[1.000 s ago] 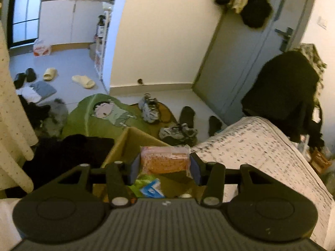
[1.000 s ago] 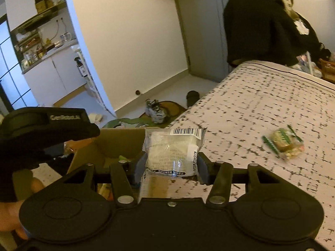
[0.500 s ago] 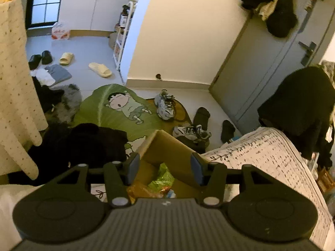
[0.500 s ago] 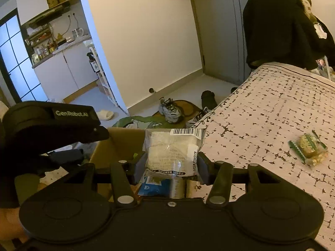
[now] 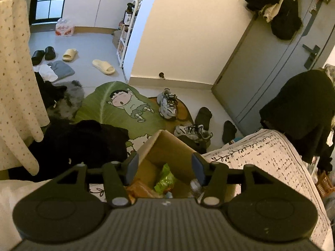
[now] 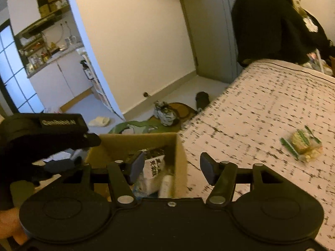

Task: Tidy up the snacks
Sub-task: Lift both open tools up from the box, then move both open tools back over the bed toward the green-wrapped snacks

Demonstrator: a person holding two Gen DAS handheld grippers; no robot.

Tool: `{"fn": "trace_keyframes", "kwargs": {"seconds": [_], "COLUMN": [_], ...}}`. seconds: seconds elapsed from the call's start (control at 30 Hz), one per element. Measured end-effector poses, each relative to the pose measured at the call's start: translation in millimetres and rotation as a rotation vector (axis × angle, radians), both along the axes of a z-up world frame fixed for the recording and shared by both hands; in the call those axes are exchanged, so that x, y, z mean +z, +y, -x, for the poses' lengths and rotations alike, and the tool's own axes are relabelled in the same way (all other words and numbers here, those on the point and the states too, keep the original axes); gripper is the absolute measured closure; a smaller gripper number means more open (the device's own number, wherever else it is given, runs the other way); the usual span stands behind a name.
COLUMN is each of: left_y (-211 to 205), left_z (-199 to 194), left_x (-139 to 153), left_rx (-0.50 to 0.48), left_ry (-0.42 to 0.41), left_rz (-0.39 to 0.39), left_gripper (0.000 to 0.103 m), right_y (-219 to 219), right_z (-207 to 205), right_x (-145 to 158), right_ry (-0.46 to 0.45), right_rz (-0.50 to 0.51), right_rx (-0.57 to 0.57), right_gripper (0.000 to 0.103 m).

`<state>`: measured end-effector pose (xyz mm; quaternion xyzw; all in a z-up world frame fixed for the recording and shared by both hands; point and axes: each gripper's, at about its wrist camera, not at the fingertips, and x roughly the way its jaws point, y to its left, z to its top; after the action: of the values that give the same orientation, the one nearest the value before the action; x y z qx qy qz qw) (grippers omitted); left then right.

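A brown cardboard box [image 5: 167, 146] [image 6: 180, 156] stands at the bed's edge with several snack packets inside: an orange one [image 5: 140, 189], a green one [image 5: 165, 177] and a white one with black print [image 6: 153, 167]. My left gripper [image 5: 164, 168] hovers over the box, its jaws opening, nothing between them. My right gripper [image 6: 172, 168] is above the box's right wall, jaws opening and apart; the white packet lies below in the box, free of the pads. A green-striped snack packet [image 6: 301, 144] lies on the bedspread to the right. The left gripper's body [image 6: 41, 133] shows at the left of the right wrist view.
A patterned white bedspread [image 6: 261, 115] fills the right side. On the floor beyond the box lie a green cartoon mat [image 5: 117, 106], sneakers [image 5: 168, 104], socks and dark clothes [image 5: 83, 140]. A grey door [image 5: 272, 73] and a chair draped in black clothing [image 5: 299, 104] stand behind.
Both grippers have let go: the orange packet left the left jaws and the white packet left the right jaws, both now in the box. Both sets of jaws stand wider.
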<state>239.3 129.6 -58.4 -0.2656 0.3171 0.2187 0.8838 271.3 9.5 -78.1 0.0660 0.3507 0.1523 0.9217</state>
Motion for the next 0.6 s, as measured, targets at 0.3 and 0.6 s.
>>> {"fn": "trace_keyframes", "kwargs": {"seconds": [0.3, 0.6], "left_y": [-17, -52], "left_z": [-3, -6], "left_x": [2, 4], "left_rx": [-0.07, -0.268], "left_ry": [0.013, -0.024], "left_rz": [0.018, 0.027], "left_gripper": [0.029, 0.018], "right_y": [-29, -69], "right_z": [10, 11], "right_x": [9, 24], "right_ry": [0.015, -0.019], "right_rz": [0.102, 0.167], "right_rx": [-0.003, -0.037], "right_gripper": [0.032, 0.009]}}
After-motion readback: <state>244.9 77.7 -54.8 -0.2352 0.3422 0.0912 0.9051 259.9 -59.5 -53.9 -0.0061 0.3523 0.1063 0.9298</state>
